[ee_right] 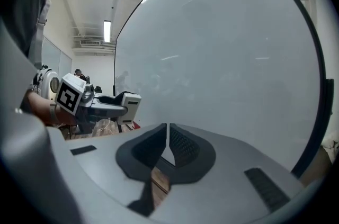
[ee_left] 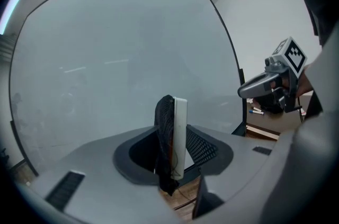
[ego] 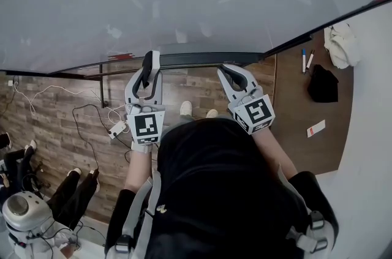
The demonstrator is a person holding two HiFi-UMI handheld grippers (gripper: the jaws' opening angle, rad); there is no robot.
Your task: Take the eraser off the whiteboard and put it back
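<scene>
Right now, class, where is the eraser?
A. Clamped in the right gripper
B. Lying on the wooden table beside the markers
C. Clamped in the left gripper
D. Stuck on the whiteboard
C: in the left gripper view the eraser stands clamped between the jaws of the left gripper, in front of the whiteboard, while the jaws of the right gripper meet with nothing between them.

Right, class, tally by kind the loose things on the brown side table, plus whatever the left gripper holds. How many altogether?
Markers: 2
White cloth: 1
Black item, too dark to identify: 1
Small white card: 1
Eraser, held in the left gripper: 1
Total: 6
</scene>
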